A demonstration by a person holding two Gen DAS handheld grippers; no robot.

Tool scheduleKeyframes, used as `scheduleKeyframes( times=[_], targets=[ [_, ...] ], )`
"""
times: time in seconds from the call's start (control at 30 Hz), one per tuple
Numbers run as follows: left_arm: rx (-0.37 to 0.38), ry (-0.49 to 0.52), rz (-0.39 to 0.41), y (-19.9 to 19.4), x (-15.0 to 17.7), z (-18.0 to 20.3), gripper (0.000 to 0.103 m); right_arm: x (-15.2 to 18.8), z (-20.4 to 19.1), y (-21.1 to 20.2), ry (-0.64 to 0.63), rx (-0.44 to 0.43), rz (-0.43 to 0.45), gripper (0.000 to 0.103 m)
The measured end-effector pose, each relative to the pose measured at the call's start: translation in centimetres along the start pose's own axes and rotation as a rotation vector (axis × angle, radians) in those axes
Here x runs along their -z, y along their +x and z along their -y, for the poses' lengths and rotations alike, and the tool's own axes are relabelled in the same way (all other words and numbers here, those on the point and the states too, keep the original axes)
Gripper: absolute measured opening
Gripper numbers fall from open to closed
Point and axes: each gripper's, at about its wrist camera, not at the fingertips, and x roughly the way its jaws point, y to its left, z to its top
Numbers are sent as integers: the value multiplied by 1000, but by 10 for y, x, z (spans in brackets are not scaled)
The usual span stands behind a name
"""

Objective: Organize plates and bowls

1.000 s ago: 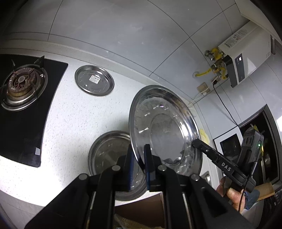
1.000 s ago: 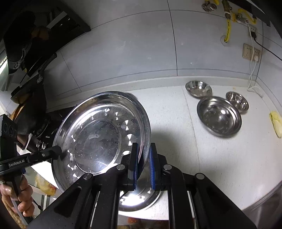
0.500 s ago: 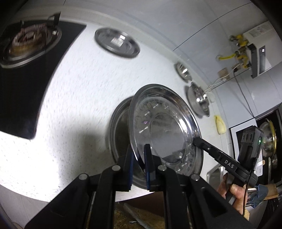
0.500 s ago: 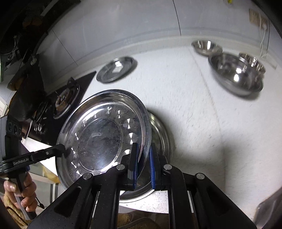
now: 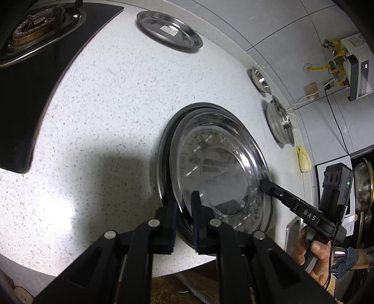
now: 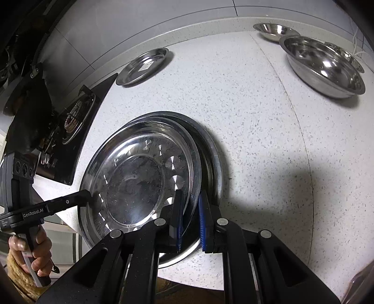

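Sitting on the speckled counter (image 6: 257, 121), a steel plate (image 5: 168, 149) takes a second plate (image 5: 210, 163), held just above it, apparently to nest and stack. Left gripper (image 5: 185, 210) and right gripper (image 6: 189, 217) clamp opposite rims, both pitched steeply down; bowls (image 6: 325, 67) wait well apart.

This is a home kitchen. A gas burner (image 5: 35, 22) sits at the speckled white countertop's (image 5: 105, 105) far left corner, against a grey tiled wall (image 5: 268, 28). A wall-mounted water heater (image 5: 357, 63) with yellow gas fittings hangs above the right end.
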Motion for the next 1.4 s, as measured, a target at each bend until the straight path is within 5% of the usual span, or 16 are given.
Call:
scheduleKeyframes(
  times=[0.57,1.1,1.33,1.4],
  targets=[
    [-16,14,32,-1,3,5,11,1,4,4,8,-20,-9,12],
    [-98,89,144,-27,-4,13,12,-8,-4,-21,-43,32,64,12],
    [-107,46,172,-38,-30,3,12,-24,-21,-31,-128,105,130,34],
    [-125,39,186,-41,-44,0,35,-32,-26,-30,-146,111,141,37]
  ],
)
